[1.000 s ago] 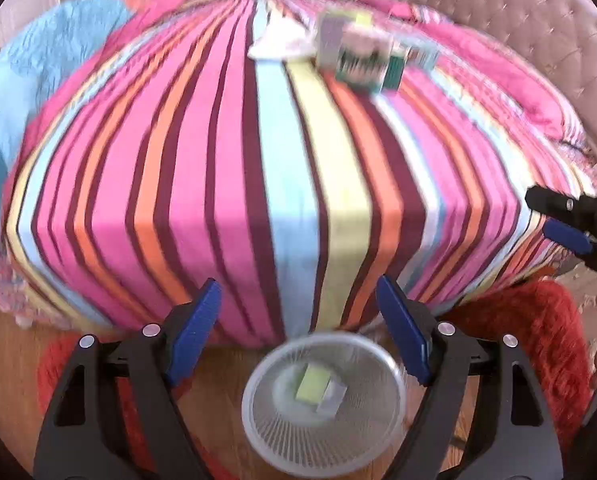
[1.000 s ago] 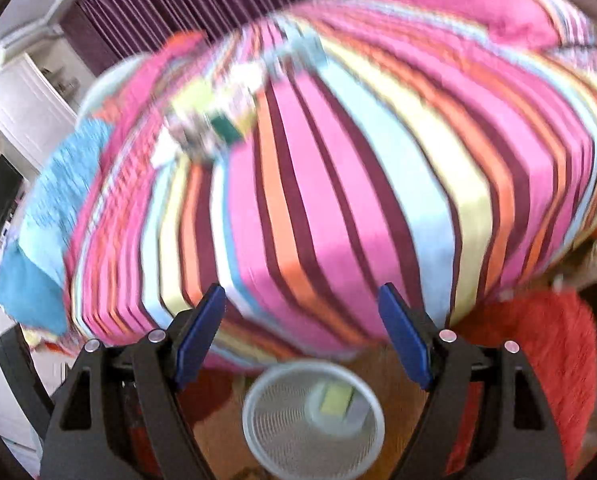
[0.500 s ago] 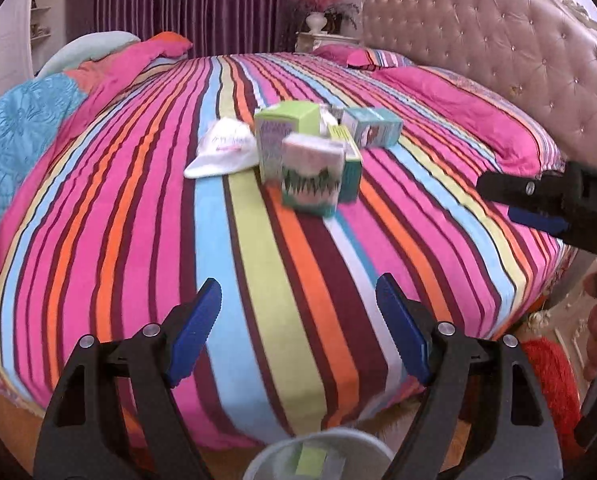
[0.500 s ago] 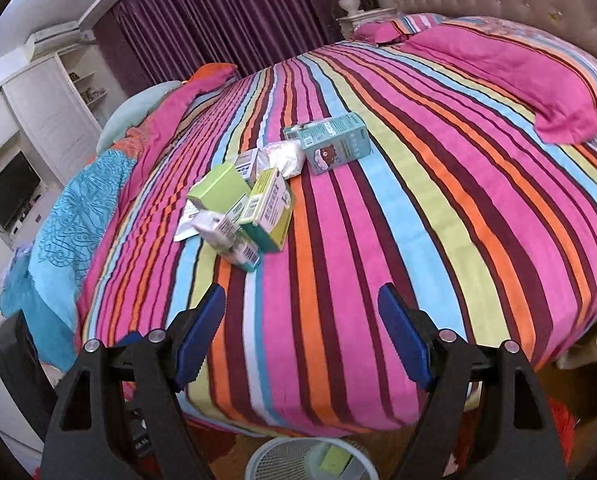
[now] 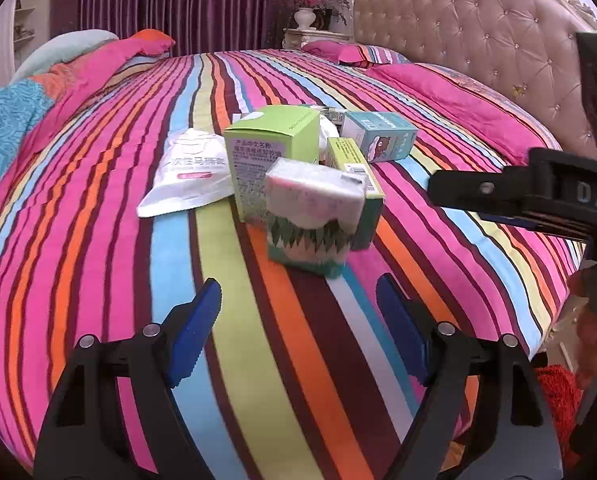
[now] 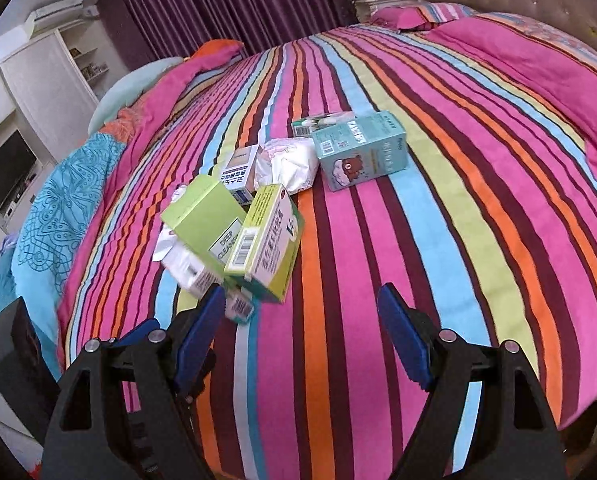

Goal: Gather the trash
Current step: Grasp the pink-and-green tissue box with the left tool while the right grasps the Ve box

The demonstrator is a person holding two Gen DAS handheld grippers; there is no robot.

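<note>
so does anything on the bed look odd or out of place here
Yes: a jumble of empty-looking cartons and a white packet lies mid-bed on the striped cover, boxes tipped against each other. Both tools, left and right, are open and empty.

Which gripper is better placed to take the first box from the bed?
Left. The left gripper is open and faces the nearest box squarely. The right gripper, also open, has the pile off to its left.

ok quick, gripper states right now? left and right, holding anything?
Left gripper: open, empty, short of the boxes on the bed.
Right gripper: open, empty, above the striped bedspread.
</note>
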